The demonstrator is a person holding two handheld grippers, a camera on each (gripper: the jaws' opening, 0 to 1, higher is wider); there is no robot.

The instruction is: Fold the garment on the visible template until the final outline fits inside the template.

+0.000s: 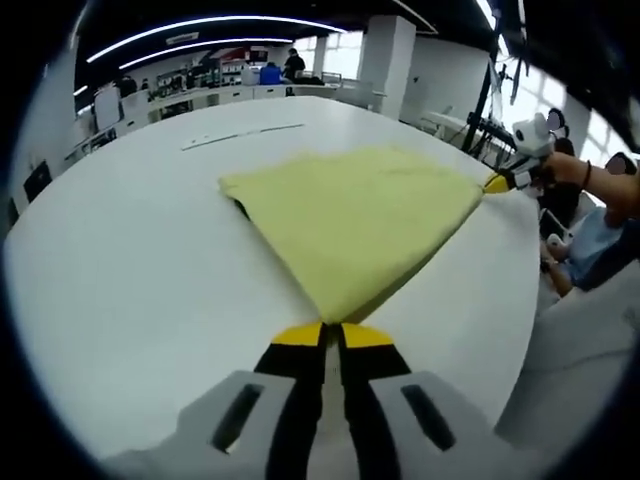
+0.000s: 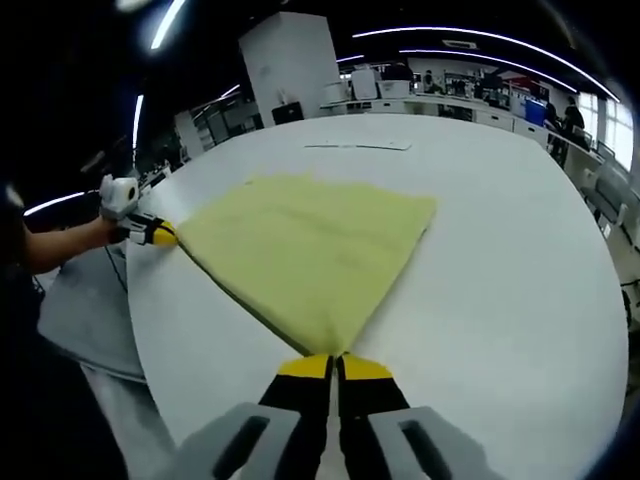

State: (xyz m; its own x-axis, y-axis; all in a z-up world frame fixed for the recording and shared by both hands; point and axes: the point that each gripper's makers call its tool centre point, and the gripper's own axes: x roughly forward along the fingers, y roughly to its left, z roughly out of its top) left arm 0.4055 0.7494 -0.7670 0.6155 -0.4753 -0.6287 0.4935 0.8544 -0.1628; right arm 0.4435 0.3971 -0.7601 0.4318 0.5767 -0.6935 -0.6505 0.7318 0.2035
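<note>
Yellow garment point(image 1: 350, 215) lies flat on the white table point(image 1: 130, 280), spread as a rough triangle. In the left gripper view its nearest corner runs straight down into the left gripper point(image 1: 332, 335) — yellow-tipped jaws pressed together on the fabric edge. The cloth widens away from that corner, one far corner pointing left toward the table's middle, the other stretched out to the right.

At that right-hand corner, the right gripper point(image 1: 497, 183) is seen from outside, its yellow tip on the cloth, a hand point(image 1: 560, 168) wrapped around it. How its jaws stand can't be judged from here.

The right gripper view settles it: the right gripper point(image 2: 334, 367) has its jaws closed on the near corner of the garment point(image 2: 305, 250). Here the left gripper point(image 2: 160, 235) comes in from the left, pinching its own corner. The edge between the two held corners runs taut along the table's point(image 2: 500, 260) near side.

This view also shows a grey cloth point(image 2: 85, 310) hanging off the table edge below the left gripper. A thin line marking point(image 2: 357, 146) sits on the table beyond the garment. No readable writing anywhere.
</note>
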